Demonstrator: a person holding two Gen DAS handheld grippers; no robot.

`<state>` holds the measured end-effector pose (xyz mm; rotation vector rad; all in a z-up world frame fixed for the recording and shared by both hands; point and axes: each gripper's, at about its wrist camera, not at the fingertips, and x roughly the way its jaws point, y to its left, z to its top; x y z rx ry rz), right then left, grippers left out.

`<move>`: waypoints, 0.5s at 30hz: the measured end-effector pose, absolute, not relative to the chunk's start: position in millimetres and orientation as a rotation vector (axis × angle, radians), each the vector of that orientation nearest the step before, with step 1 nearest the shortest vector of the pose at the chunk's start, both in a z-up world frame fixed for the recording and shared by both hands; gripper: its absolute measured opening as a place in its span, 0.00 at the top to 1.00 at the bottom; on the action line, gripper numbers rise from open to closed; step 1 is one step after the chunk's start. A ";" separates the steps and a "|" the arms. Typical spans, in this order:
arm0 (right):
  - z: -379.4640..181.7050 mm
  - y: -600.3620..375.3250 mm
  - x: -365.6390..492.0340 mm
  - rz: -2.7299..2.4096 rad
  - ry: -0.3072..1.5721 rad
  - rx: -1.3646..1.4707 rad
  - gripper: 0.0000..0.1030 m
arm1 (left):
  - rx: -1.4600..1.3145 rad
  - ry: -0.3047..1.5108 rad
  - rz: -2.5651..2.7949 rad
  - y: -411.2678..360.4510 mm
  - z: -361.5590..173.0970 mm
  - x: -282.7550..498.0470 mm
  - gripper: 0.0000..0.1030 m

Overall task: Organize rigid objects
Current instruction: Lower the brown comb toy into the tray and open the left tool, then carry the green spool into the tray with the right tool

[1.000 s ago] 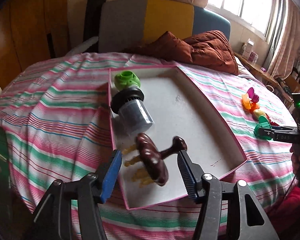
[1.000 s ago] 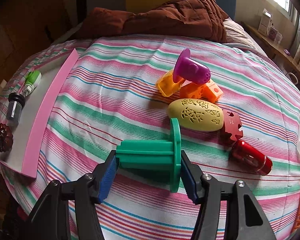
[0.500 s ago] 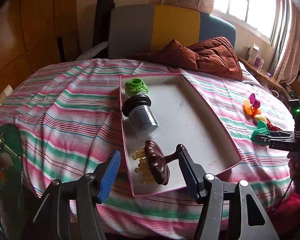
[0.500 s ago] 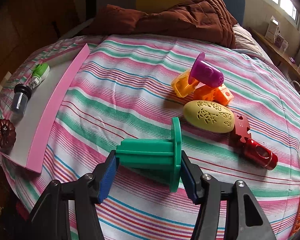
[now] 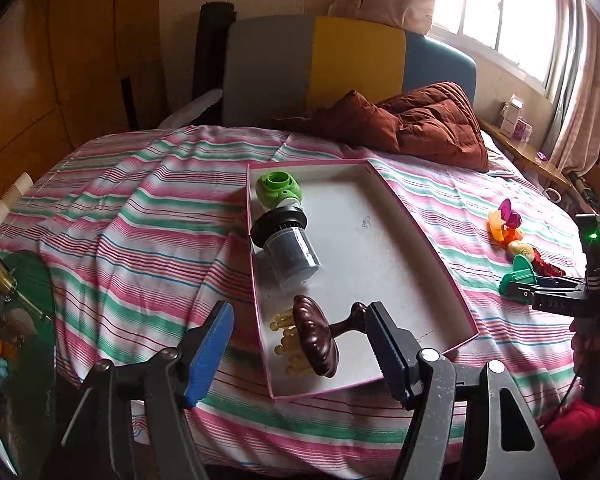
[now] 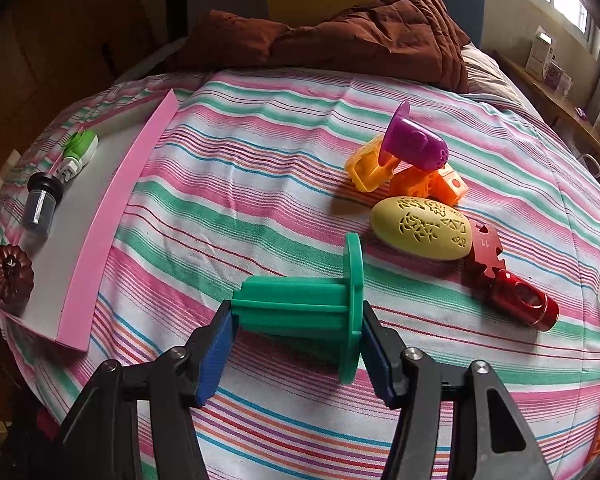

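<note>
A pink-rimmed white tray (image 5: 384,276) lies on the striped bed. In it lie a green-capped piece (image 5: 279,190), a dark clear jar with a black lid (image 5: 288,246) and a brown mushroom-shaped piece (image 5: 315,336). My left gripper (image 5: 300,354) is open and empty, back from the tray's near end. My right gripper (image 6: 296,344) is shut on a green flanged plastic piece (image 6: 312,306), held just above the bedspread; it also shows in the left wrist view (image 5: 518,278). The tray shows at the left of the right wrist view (image 6: 100,232).
A heap of toys lies on the bedspread: a purple cone (image 6: 416,142), yellow and orange blocks (image 6: 412,176), a yellow egg-shaped case (image 6: 420,228), a red cylinder with a gear (image 6: 512,292). A brown quilt (image 5: 412,124) lies at the bed's head. A side table with clutter (image 5: 4,320) stands left.
My left gripper has pulled back and up from the tray, leaving the brown piece lying in it. My right gripper has lifted slightly with the green piece still in it.
</note>
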<state>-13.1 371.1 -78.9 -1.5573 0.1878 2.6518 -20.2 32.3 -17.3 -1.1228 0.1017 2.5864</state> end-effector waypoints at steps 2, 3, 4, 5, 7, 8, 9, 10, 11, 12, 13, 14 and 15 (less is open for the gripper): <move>-72.9 367.5 -12.7 2.676 0.249 -1.538 0.42 | -1.121 0.099 2.587 29.9 -16.9 -21.7 0.33; -69.1 363.1 -13.1 2.690 0.259 -1.522 0.42 | -1.124 0.096 2.588 28.7 -17.1 -22.4 0.33; -65.3 358.0 -13.8 2.708 0.264 -1.508 0.42 | -1.130 0.090 2.588 27.1 -17.6 -23.3 0.33; -61.9 352.1 -15.3 2.724 0.271 -1.499 0.42 | -1.133 0.081 2.587 25.4 -18.1 -24.1 0.33; -55.5 338.1 -19.3 2.760 0.269 -1.491 0.42 | -1.134 0.070 2.591 22.1 -18.6 -25.0 0.33; -52.2 329.9 -21.7 2.778 0.258 -1.486 0.42 | -1.136 0.068 2.593 20.6 -19.2 -25.5 0.33; -48.4 322.1 -24.2 2.798 0.249 -1.479 0.42 | -1.139 0.067 2.595 19.0 -19.9 -26.1 0.33; -44.1 313.9 -27.3 2.821 0.248 -1.475 0.42 | -1.142 0.063 2.597 17.6 -20.5 -26.6 0.33; -39.8 305.7 -30.5 2.844 0.249 -1.472 0.42 | -1.146 0.058 2.596 15.7 -21.3 -27.5 0.33; -35.0 297.6 -34.3 2.868 0.248 -1.468 0.42 | -1.151 0.051 2.598 14.2 -22.3 -28.4 0.33; -30.4 289.0 -38.5 2.891 0.244 -1.465 0.42 | -1.154 0.044 2.600 12.0 -23.1 -29.2 0.33; -26.5 280.6 -42.4 2.915 0.237 -1.466 0.42 | -1.158 0.035 2.603 9.8 -24.0 -30.3 0.33; -23.9 270.3 -47.9 2.936 0.232 -1.471 0.42 | -1.161 0.027 2.606 7.4 -24.9 -31.1 0.33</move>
